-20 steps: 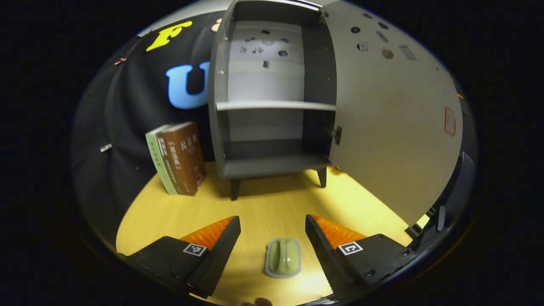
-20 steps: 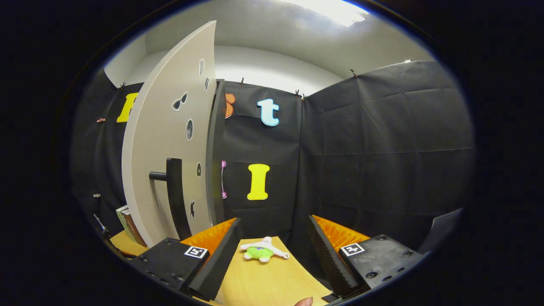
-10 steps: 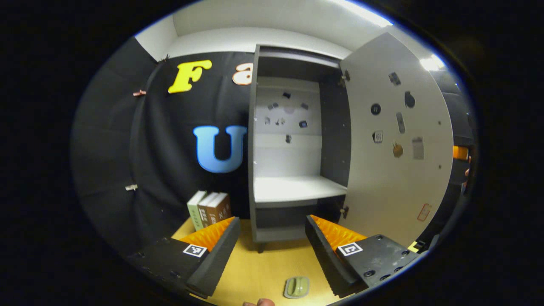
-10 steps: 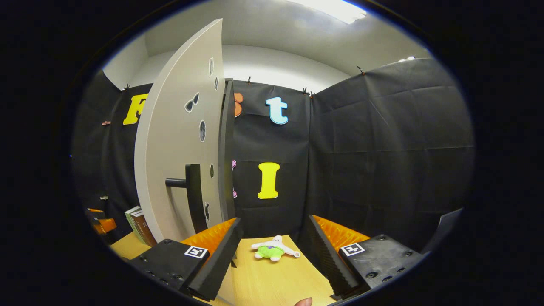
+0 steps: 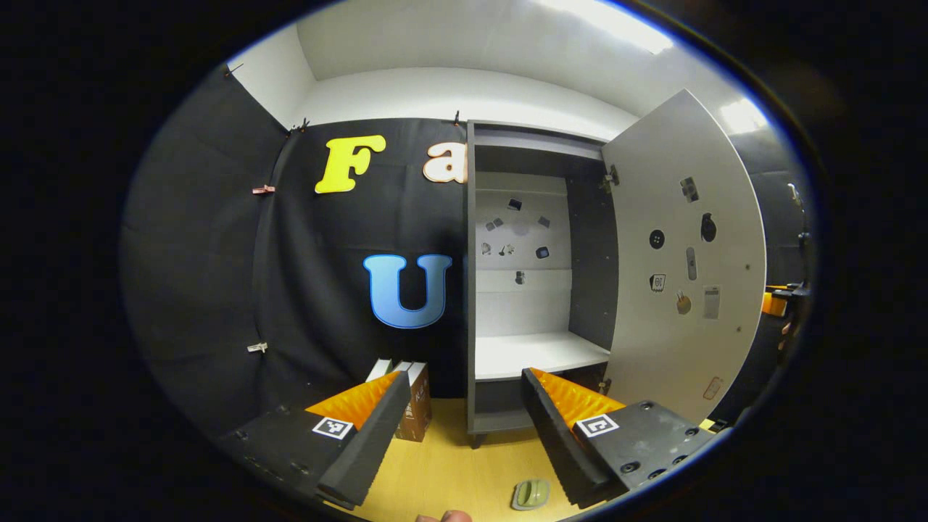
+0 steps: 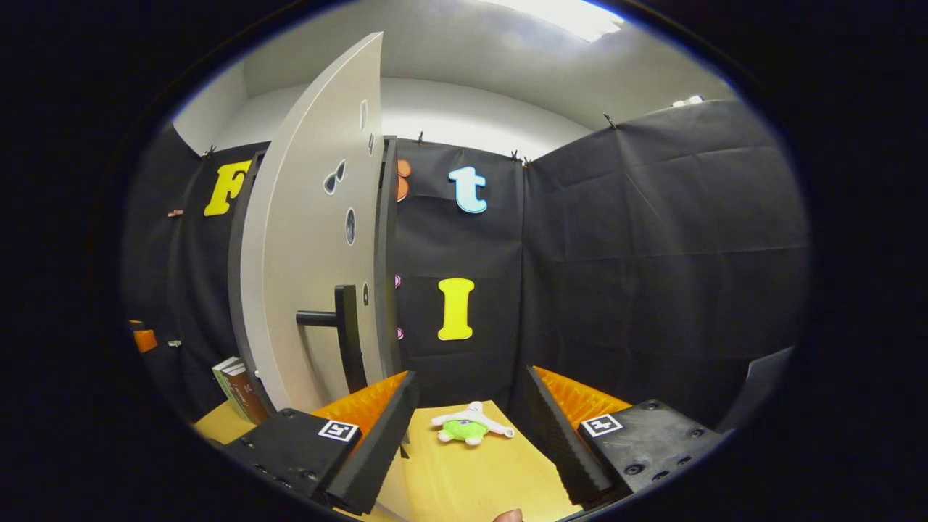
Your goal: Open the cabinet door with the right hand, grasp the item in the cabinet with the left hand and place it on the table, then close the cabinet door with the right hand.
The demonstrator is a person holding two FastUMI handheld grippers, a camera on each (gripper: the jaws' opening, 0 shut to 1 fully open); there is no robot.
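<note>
The cabinet [image 5: 522,290] stood at twelve o'clock in the left gripper view, its door [image 6: 312,268] swung wide toward three o'clock, its shelves bare as far as could be seen. The item [image 5: 531,494], a small green piece, lay on the table [image 5: 449,464] at six o'clock by the left gripper [image 5: 464,435], whose fingers were spread and held nothing. Closing looked next: the right gripper [image 6: 471,435], also released, would do best to reach toward eleven o'clock, meet the door's handle [image 6: 348,337] squarely, and push evenly, clear of the item.
</note>
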